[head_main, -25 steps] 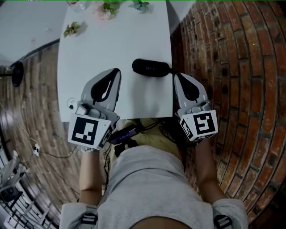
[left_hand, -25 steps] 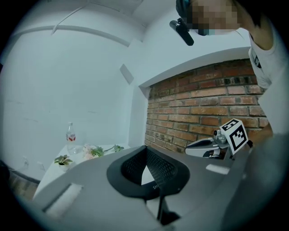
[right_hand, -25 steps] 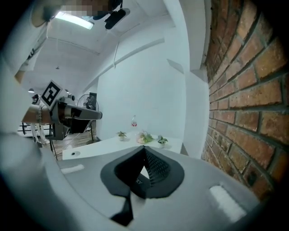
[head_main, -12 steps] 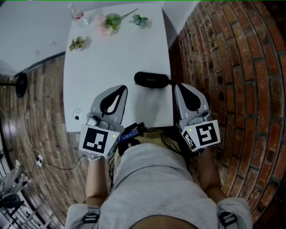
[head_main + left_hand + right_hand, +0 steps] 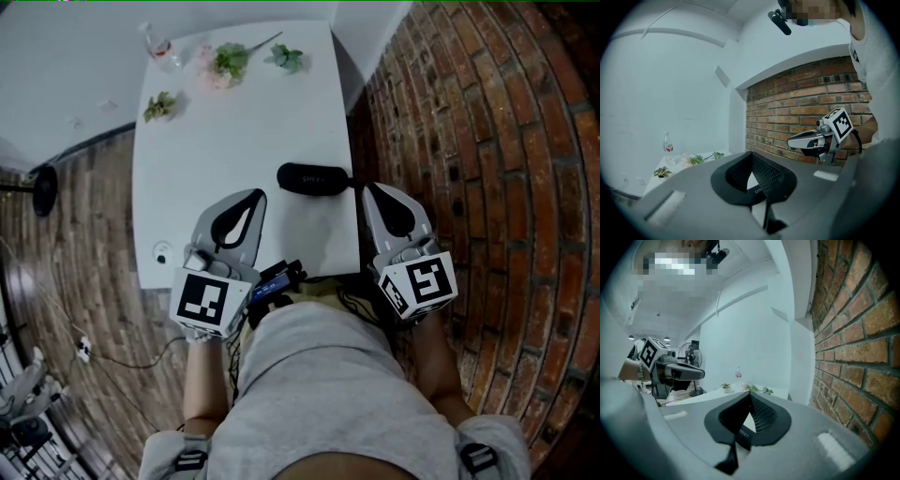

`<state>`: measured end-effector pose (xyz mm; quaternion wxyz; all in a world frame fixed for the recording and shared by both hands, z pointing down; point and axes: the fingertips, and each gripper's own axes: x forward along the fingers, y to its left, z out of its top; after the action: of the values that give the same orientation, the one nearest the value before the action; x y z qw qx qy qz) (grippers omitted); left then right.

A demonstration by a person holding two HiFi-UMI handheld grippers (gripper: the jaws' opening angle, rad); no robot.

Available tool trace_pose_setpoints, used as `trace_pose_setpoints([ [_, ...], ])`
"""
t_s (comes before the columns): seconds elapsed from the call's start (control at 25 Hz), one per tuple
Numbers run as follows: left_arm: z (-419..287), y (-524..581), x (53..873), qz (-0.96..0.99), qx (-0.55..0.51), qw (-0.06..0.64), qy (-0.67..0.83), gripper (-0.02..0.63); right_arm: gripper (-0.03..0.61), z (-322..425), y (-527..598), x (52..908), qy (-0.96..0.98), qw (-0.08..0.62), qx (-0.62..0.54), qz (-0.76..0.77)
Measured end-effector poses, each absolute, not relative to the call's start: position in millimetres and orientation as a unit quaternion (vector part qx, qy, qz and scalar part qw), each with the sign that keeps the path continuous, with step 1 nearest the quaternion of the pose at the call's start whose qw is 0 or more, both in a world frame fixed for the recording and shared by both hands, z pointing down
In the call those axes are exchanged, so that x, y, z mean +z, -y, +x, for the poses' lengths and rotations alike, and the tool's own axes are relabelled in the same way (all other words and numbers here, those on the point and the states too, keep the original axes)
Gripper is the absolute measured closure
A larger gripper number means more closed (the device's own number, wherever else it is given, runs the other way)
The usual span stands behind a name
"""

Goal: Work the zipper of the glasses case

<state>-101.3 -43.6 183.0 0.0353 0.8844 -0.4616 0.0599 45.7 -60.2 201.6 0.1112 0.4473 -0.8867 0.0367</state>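
**A:** What's shifted in the last second?

**B:** Not much. My left gripper point(image 5: 255, 197) has drifted in toward the right one and back toward me a little. My right gripper point(image 5: 368, 187) has held its place. Both pairs of jaws are pressed together on nothing, same as before.

**A:** So the zipper?

**B:** Untouched, I'd say. I'm still lining up, and the jaws have to part before either can pinch anything.

**A:** Where's the case?

**B:** The glasses case point(image 5: 314, 178) lies flat on the table point(image 5: 234, 131), just ahead of my two tips and in the gap between them. It's near both and touching neither.

**A:** Which way does it run?

**B:** Its long axis runs crosswise to my jaws, one rounded end toward each gripper. I can't make out the zipper pull, or which end it's at.
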Motion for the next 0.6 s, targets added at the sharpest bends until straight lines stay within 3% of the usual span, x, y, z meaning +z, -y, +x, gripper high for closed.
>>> trace_pose_setpoints([
  [0.6, -100.6, 44.6, 189.0, 0.885, 0.063, 0.038, 0.461, 0.601, 0.577, 41.7, 59.7, 207.3, 0.885, 0.121, 0.024, 0.450],
])
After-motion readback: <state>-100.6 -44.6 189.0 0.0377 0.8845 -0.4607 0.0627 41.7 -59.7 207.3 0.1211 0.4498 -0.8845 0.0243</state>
